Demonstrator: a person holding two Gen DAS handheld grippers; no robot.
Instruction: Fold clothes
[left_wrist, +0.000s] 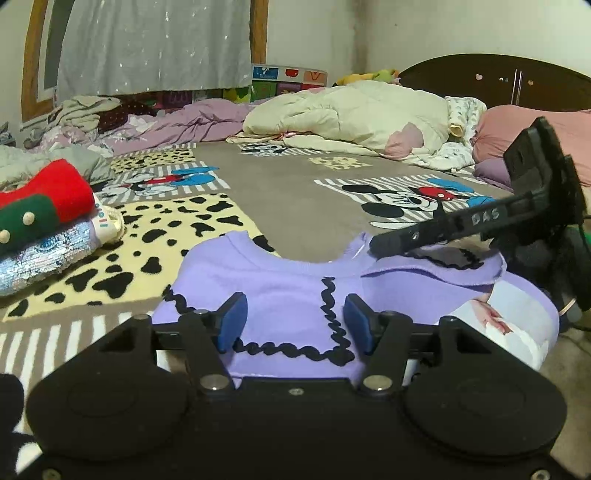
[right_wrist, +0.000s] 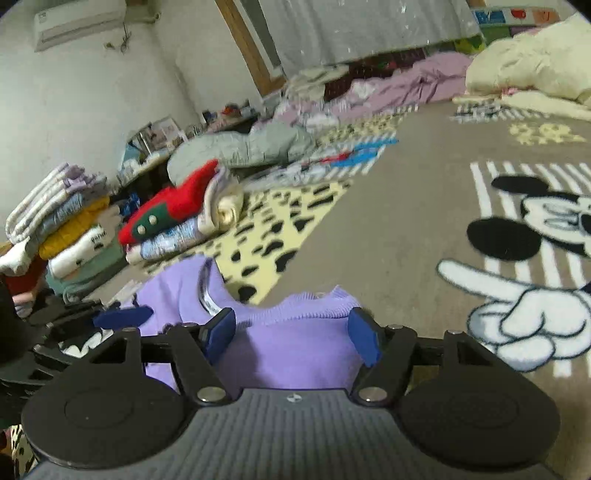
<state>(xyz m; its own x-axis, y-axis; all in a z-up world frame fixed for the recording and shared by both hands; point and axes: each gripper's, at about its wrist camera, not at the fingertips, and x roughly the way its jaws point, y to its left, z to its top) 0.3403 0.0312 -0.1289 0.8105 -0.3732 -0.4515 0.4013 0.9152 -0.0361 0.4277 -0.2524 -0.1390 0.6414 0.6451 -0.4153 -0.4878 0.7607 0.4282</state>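
I find the lilac sweater (left_wrist: 280, 295) lying on the bed blanket (left_wrist: 295, 192), both left tongs (left_wrist: 291, 323) and right tongs (right_wrist: 291, 332) spread apart over it, gripping nothing. I should pinch the collar corners evenly. Only the right view shows the folded stack (right_wrist: 70, 229).

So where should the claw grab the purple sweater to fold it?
Best guess: the ribbed neckline edge of the purple sweater, near a shoulder corner. It lies flat on the blanket with the collar at its far end, so come in low from the near side and pinch that thicker rim. Both the left claw and the right claw are open above it.
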